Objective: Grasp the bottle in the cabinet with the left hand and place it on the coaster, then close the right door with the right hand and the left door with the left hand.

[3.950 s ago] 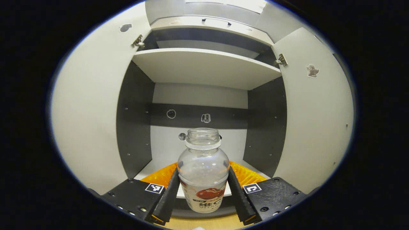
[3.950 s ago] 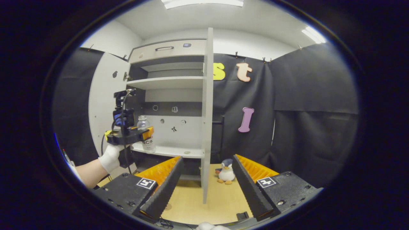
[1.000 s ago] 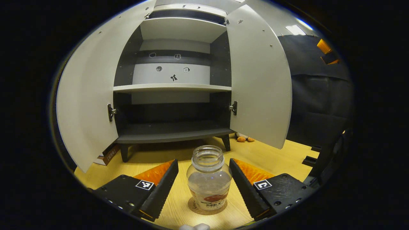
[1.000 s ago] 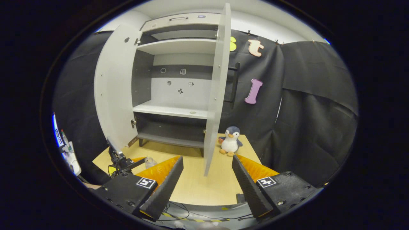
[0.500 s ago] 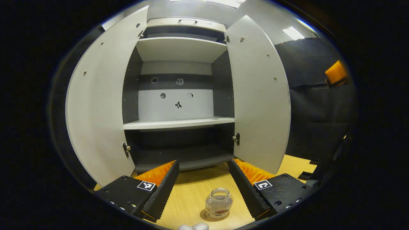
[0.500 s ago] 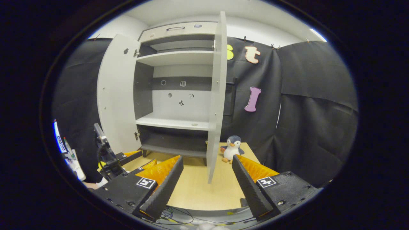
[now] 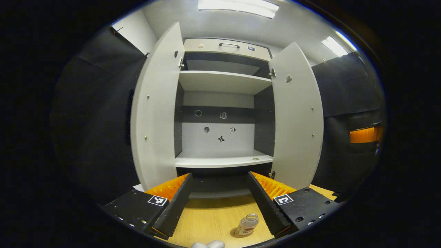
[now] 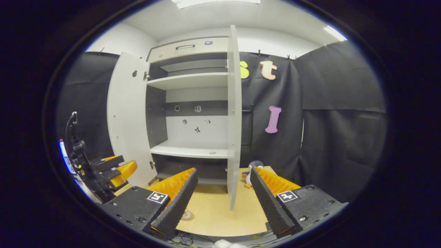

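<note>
Left gripper view: my left gripper is spread wide and empty above the wooden table. Low between its fingers, the clear bottle stands on the round coaster. Behind, the cabinet's left door and right door both stand open.

Right gripper view: my right gripper is also spread and empty, facing the right door edge-on. A toy penguin is half hidden behind one finger. Something small by the left finger is too obscured to identify.

light: bright ceiling panels | focus: sharp | edges: strong fisheye bending, dim rim
</note>
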A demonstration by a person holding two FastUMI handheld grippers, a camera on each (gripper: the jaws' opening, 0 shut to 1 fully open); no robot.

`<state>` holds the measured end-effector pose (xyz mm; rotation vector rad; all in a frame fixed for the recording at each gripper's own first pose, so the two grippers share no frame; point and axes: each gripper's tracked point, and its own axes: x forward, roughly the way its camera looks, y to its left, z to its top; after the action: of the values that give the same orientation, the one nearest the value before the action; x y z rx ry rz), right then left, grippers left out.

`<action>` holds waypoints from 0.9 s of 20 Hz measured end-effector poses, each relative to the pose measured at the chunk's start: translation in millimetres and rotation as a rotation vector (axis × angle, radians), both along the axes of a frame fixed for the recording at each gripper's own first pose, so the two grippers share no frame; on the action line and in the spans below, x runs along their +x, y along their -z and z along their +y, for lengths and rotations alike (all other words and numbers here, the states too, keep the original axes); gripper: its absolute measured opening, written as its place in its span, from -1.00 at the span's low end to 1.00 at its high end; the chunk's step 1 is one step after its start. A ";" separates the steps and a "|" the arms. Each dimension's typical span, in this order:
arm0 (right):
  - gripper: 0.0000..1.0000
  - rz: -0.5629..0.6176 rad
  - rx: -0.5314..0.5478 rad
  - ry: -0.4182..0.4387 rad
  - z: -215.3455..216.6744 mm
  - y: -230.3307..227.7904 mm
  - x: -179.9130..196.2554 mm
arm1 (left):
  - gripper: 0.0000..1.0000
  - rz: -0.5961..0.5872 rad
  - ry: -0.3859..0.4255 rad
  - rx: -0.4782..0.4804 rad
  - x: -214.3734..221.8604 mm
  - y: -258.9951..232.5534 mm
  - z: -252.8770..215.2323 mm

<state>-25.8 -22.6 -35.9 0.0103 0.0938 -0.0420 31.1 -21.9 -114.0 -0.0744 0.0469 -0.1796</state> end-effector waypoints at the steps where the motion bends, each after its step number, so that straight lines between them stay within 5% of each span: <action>1: 0.94 -0.006 0.000 0.004 -1.8 0.0 1.2 | 0.93 0.007 -0.018 0.003 -8.6 -3.1 8.4; 11: 0.93 -0.028 0.001 0.066 -54.3 -9.9 31.2 | 0.91 0.070 -0.117 0.071 -59.1 -9.9 30.8; 18: 1.00 -0.101 -0.002 0.143 -135.7 -54.3 103.1 | 0.89 0.081 -0.225 0.074 -55.9 -27.6 36.1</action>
<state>77.3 -158.3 18.4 0.0174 -0.0080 -0.1844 -24.8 14.2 -86.4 -0.0128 0.1248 0.0502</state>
